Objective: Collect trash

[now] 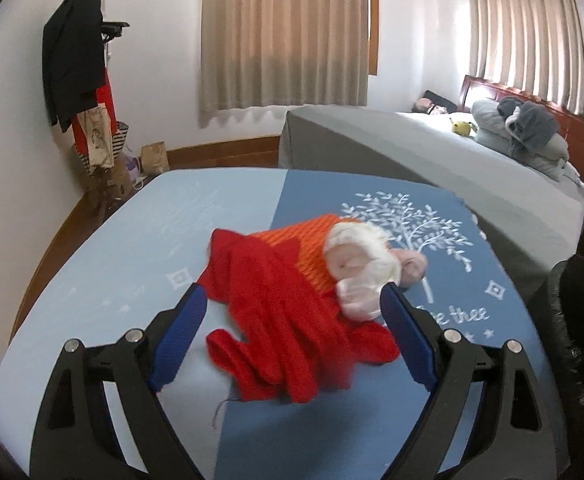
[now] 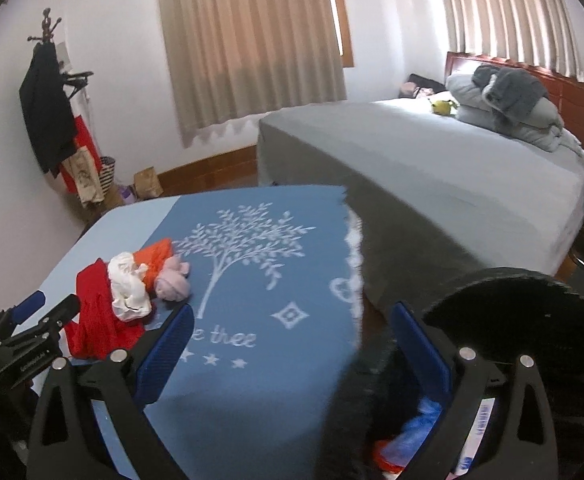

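Your left gripper (image 1: 292,304) gapes around crumpled red knit cloth (image 1: 288,320); your right gripper (image 2: 292,328) gapes too, holding nothing, over the blue tablecloth's (image 2: 260,380) right edge.

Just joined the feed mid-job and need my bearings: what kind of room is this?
A bedroom, most likely: a made bed with a wooden headboard, curtained windows, and a coat rack hung with clothes.

Left gripper (image 1: 292,304): jaws spread wide, nothing clamped, angled downward over the table (image 1: 92,240). Right gripper (image 2: 292,320): jaws wide apart, empty, angled downward at the table's right edge.
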A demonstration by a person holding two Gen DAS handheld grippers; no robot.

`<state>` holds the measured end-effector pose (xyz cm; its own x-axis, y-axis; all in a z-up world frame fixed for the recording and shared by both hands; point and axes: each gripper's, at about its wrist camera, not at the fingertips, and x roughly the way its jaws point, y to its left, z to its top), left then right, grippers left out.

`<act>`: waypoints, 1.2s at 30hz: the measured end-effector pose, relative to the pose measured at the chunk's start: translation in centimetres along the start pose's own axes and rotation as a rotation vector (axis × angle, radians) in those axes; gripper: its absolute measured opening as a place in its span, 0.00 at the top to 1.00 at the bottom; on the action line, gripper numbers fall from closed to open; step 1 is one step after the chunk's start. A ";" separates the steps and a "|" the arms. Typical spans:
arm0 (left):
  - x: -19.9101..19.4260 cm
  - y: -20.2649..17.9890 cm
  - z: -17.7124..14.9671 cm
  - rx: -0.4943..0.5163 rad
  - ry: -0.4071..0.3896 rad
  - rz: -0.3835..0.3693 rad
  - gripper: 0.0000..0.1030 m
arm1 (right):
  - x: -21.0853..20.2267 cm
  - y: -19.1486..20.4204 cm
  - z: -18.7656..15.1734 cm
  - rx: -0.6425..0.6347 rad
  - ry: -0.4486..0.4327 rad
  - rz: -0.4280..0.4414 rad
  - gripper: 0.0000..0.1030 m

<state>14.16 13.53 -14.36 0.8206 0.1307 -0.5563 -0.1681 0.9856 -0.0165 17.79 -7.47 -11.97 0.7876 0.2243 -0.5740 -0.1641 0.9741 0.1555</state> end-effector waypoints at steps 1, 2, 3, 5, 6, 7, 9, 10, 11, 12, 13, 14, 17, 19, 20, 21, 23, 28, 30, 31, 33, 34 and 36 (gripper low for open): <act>0.2 0.2 -0.1 -0.002 0.005 0.000 0.20 | 0.5 0.5 0.0 -0.002 0.003 0.007 0.06; 0.4 0.3 -0.3 -0.003 0.010 0.001 0.20 | 1.0 1.1 -0.1 -0.006 0.002 0.012 0.06; 0.6 0.5 -0.5 -0.004 0.015 0.002 0.21 | 1.6 1.6 -0.2 -0.012 0.001 0.014 0.06; 1.1 0.7 -0.7 -0.006 0.027 0.002 0.23 | 2.6 2.4 -0.5 -0.015 0.002 0.018 0.06; 1.4 0.9 -0.9 -0.009 0.032 0.001 0.23 | 3.0 2.6 -0.6 -0.013 0.000 0.019 0.06; 1.5 1.0 -1.0 -0.013 0.036 0.000 0.24 | 3.4 2.8 -0.8 -0.012 0.002 0.019 0.06; 1.9 1.3 -1.1 -0.028 0.047 -0.005 0.24 | 4.1 3.4 -1.0 -0.013 0.007 0.019 0.06; 2.0 1.4 -1.1 -0.033 0.050 -0.006 0.24 | 4.4 3.7 -1.1 -0.015 0.009 0.019 0.06; 2.1 1.5 -1.0 -0.038 0.051 -0.008 0.24 | 4.6 3.9 -1.1 -0.017 0.011 0.019 0.06; 2.2 1.6 -1.0 -0.040 0.052 -0.010 0.24 | 4.9 4.1 -1.2 -0.024 0.014 0.019 0.06; 2.4 1.6 -0.9 -0.042 0.054 -0.013 0.24 | 5.0 4.3 -1.3 -0.030 0.015 0.018 0.06; 2.6 1.6 -0.8 -0.043 0.057 -0.015 0.24 | 5.2 4.5 -1.3 -0.038 0.018 0.016 0.06; 3.3 1.6 -0.6 -0.046 0.079 -0.020 0.31 | 5.4 4.6 -1.4 -0.043 0.029 0.015 0.06; 3.8 1.5 -0.6 -0.045 0.097 -0.031 0.39 | 5.6 4.5 -1.5 -0.037 0.038 0.013 0.06; 4.1 1.4 -0.5 -0.041 0.110 -0.041 0.41 | 5.6 4.4 -1.5 -0.035 0.040 0.013 0.06; 4.4 1.3 -0.6 -0.032 0.126 -0.055 0.47 | 5.6 4.3 -1.5 -0.031 0.044 0.013 0.06; 4.7 1.1 -0.6 -0.019 0.145 -0.084 0.61 | 5.7 4.2 -1.5 -0.029 0.047 0.012 0.06; 4.2 1.0 -0.6 -0.010 0.125 -0.119 0.87 | 5.6 4.5 -1.5 -0.043 0.044 0.013 0.06; 3.7 1.2 -0.6 -0.021 0.109 -0.117 0.88 | 5.6 4.6 -1.5 -0.047 0.042 0.014 0.06; 3.5 1.3 -0.6 -0.025 0.102 -0.117 0.88 | 5.6 4.6 -1.4 -0.049 0.040 0.015 0.06; 2.6 1.6 -0.3 -0.032 0.081 -0.112 0.88 | 5.4 4.7 -1.4 -0.055 0.037 0.016 0.06; 2.0 1.9 -0.2 -0.036 0.068 -0.105 0.88 | 5.4 4.8 -1.3 -0.058 0.036 0.018 0.06; 1.1 2.5 0.0 -0.047 0.048 -0.096 0.88 | 5.3 5.0 -1.2 -0.064 0.031 0.023 0.06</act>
<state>14.69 16.11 -15.03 0.8073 0.0291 -0.5895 -0.1158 0.9872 -0.1099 20.39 -1.41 -15.19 0.7644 0.2463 -0.5958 -0.2201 0.9683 0.1180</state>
